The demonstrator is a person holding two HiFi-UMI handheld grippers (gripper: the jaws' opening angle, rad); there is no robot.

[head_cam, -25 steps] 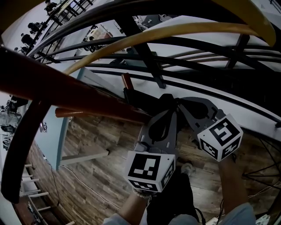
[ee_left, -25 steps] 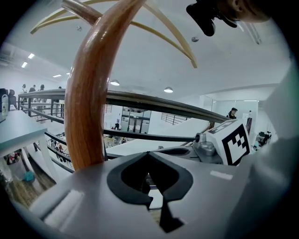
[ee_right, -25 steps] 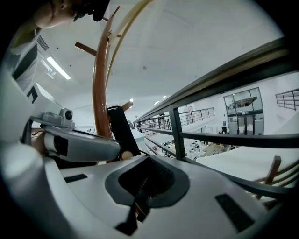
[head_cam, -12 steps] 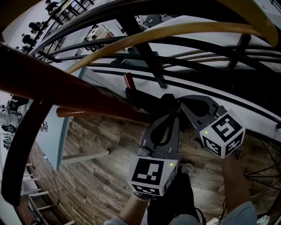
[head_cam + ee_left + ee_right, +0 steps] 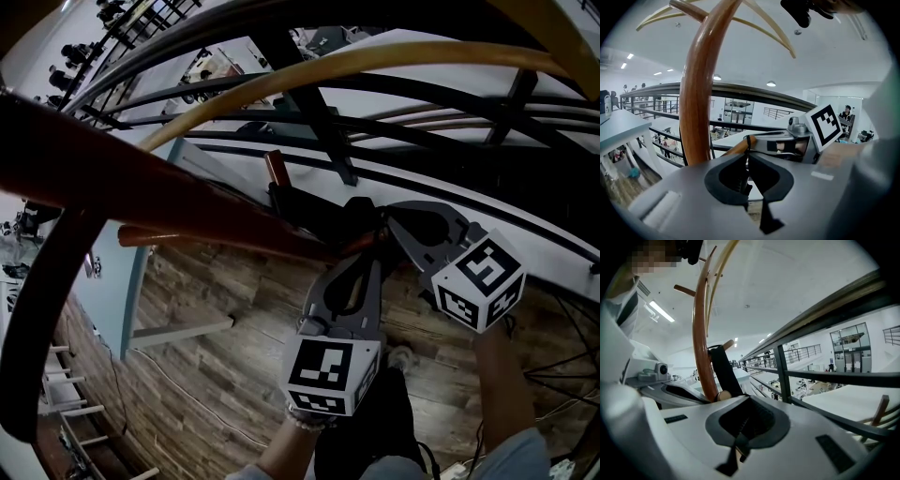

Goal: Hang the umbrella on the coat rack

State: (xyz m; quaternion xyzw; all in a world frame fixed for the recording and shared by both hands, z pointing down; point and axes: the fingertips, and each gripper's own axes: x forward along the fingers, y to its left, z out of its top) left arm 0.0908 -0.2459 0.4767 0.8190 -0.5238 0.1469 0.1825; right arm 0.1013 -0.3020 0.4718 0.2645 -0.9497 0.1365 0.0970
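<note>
Umbrella (image 5: 309, 212) beside coat rack (image 5: 141, 183); left tool (image 5: 748, 161) clamped on it

A brown wood-plank floor (image 5: 216, 375) lies below, and a black metal railing (image 5: 783, 376) of horizontal bars runs along the edge of a large white hall. The white ceiling (image 5: 754, 61) carries round recessed lights (image 5: 771, 84) and a strip light (image 5: 661, 311). The pale blue-green slab (image 5: 111, 291) at the left, on a white frame, may be a table, and glass doors (image 5: 848, 345) show far off.
</note>
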